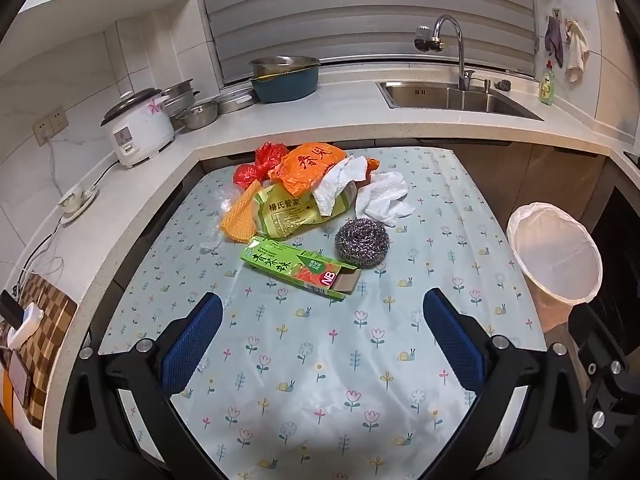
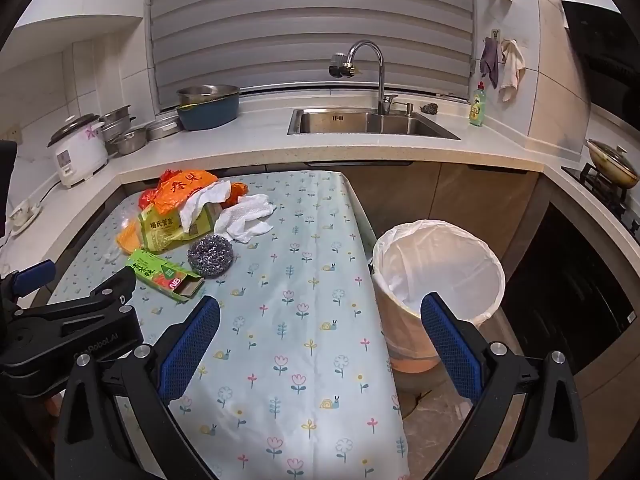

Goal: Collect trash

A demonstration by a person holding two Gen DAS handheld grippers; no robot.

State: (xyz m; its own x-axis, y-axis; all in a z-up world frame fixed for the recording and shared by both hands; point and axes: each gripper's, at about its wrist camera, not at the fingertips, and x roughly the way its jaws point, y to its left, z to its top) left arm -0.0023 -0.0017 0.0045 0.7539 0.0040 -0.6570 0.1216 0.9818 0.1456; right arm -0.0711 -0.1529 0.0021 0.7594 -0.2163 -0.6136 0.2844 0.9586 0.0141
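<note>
A table [image 1: 304,360] covered by a pale blue cloth printed with flowers and snails is being viewed inside a kitchen, its far edge butted against a white L-shaped counter [image 1: 320,128] carrying a steel sink [image 1: 452,98], a faucet [image 1: 450,36], a rice cooker [image 1: 138,128] and a blue basin [image 1: 286,84]. The trash is being kept in one cluster at the table's far left: a red bag [image 1: 260,164], an orange bag [image 1: 308,166], a yellow-green packet [image 1: 290,212] printed 楊氏管家, crumpled paper towels [image 1: 384,196], a steel scourer [image 1: 362,242] and a green carton [image 1: 298,268] marked "NB", lying nearest and apart from both grippers. The near half of the cloth is being left bare. A white-lined bin [image 2: 438,276] is standing on the floor just beside the table's right edge. The left gripper [image 1: 322,308] and right gripper [image 2: 320,312] are being held above the cloth, jaws spread wide, gripping nothing. "Robot.AI" is partly legible on the left gripper's body in the right wrist view.
</note>
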